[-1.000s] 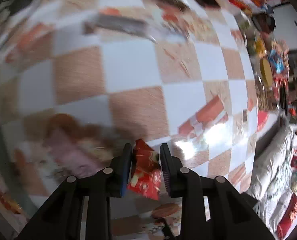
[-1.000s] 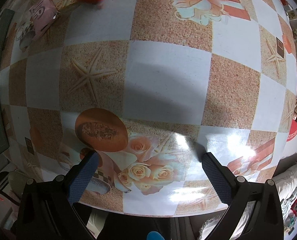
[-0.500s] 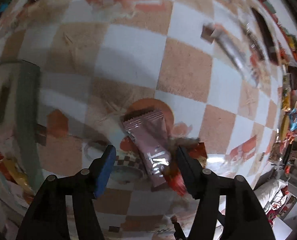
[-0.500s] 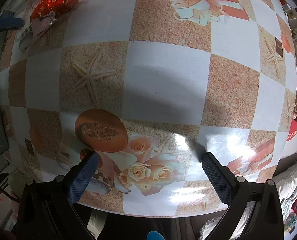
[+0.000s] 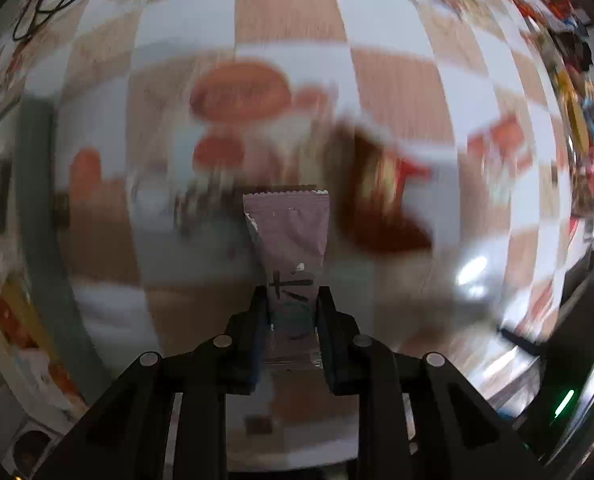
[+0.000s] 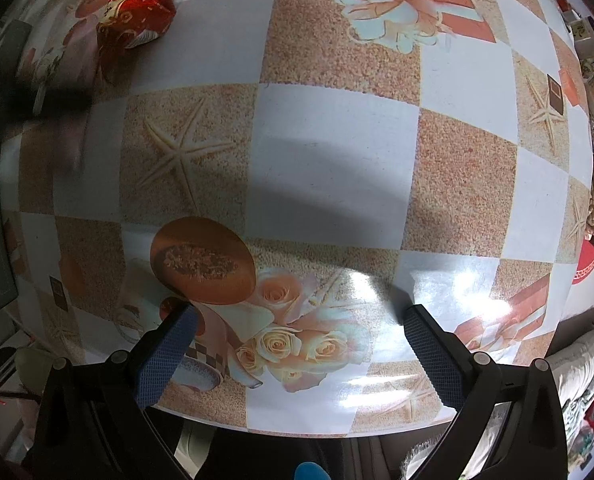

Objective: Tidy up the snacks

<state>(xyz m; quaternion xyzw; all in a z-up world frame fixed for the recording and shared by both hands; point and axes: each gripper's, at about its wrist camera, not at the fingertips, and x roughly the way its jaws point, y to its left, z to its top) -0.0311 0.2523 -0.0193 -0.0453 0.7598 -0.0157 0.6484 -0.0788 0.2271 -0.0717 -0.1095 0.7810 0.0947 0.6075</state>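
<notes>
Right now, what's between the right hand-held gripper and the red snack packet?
Only bare checked tablecloth lies between the right hand-held gripper and the red snack packet, per the right wrist view.

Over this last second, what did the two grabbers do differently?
The left gripper let go of the red snack packet, which now lies on the checked tablecloth. It then moved over the mauve packet, and its jaws are closing on it. The right gripper stayed wide open and empty in the same spot.
</notes>
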